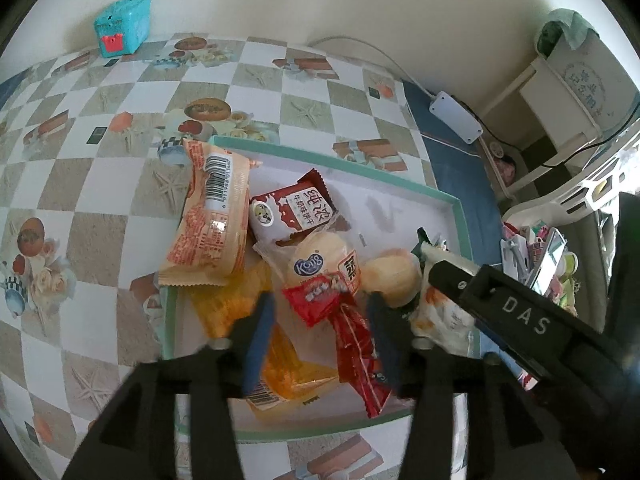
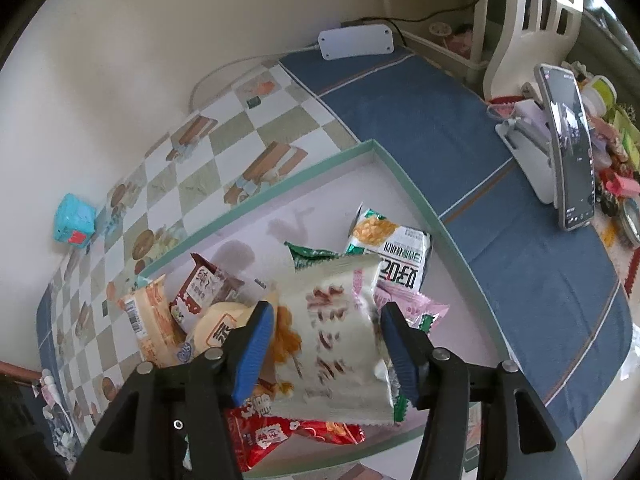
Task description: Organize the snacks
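A shallow white tray with a teal rim holds a pile of snack packets. My left gripper stands open over it. A red packet lies between its blue pads, apart from the left pad. Around it are an orange packet with a barcode, a brown milk-biscuit packet, wrapped bread and a yellow packet. My right gripper is open, with a white packet loose between its pads. Its black housing crosses the left wrist view.
A green-and-white packet and a pink one lie further in the tray. A phone on a stand and small clutter sit to the right on blue cloth. A teal toy box and a white power box stand by the wall.
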A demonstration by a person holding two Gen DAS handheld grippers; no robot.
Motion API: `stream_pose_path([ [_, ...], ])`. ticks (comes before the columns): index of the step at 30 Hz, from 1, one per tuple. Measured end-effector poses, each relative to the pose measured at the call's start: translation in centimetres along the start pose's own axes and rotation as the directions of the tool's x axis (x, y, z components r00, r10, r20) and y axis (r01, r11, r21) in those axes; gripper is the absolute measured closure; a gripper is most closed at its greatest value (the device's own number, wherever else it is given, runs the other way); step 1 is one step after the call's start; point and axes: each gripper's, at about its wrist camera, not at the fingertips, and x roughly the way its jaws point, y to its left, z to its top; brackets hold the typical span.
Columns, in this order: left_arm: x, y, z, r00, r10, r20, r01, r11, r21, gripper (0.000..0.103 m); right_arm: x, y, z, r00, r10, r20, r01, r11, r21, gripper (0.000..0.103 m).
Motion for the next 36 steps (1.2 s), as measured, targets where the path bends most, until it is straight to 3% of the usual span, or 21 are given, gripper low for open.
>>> stream_pose_path([
  [5,-0.8,0.9,-0.1,1.000,-0.001,0.014,0.002,1.000,-0.027,0.048,-0.2,0.2,-0.1,1.000,-0.003,0.007,0.003,1.000,-0.009,0.034],
  [9,-2.1,2.3,-0.2,0.998,0.040,0.054,-0.036,0.997,-0.068,0.035,-0.5,0.5,-0.6,1.000,-0.001,0.016,0.001,1.000,-0.018,0.026],
  [11,-3.0,3.3,-0.4,0.993,0.091,0.075,-0.084,0.992,-0.093,0.025,-0.7,0.8,-0.9,1.000,0.013,0.023,-0.012,1.000,-0.027,0.014],
  [14,-4.0,4.9,-0.6,0.981,0.166,0.095,-0.154,0.980,-0.126,0.020,-1.4,1.3,-1.6,0.998,0.015,0.053,-0.012,0.998,-0.059,0.000],
  [17,-5.3,6.8,-1.0,0.962,0.244,0.120,-0.223,0.961,-0.165,0.011,-2.3,1.8,-2.7,0.996,0.014,0.087,-0.005,0.995,-0.096,0.000],
  [22,-7.6,8.8,-2.7,0.906,0.393,0.157,-0.367,0.914,-0.171,0.010,-3.5,2.5,-4.8,0.991,0.019,0.130,0.003,0.986,-0.167,0.000],
  [24,-8.3,9.4,-3.5,0.892,0.424,0.158,-0.400,0.902,-0.165,0.010,-3.9,2.6,-5.7,0.990,0.030,0.138,-0.003,0.982,-0.189,0.000],
  [29,-9.6,10.2,-5.5,0.874,0.457,0.168,-0.437,0.888,-0.143,0.010,-4.6,2.8,-8.1,0.988,0.047,0.148,-0.012,0.973,-0.229,0.000],
  [36,-11.2,10.4,-7.9,0.871,0.447,0.202,-0.435,0.894,-0.102,0.010,-4.9,3.8,-11.2,0.987,0.078,0.137,-0.036,0.958,-0.284,0.000],
])
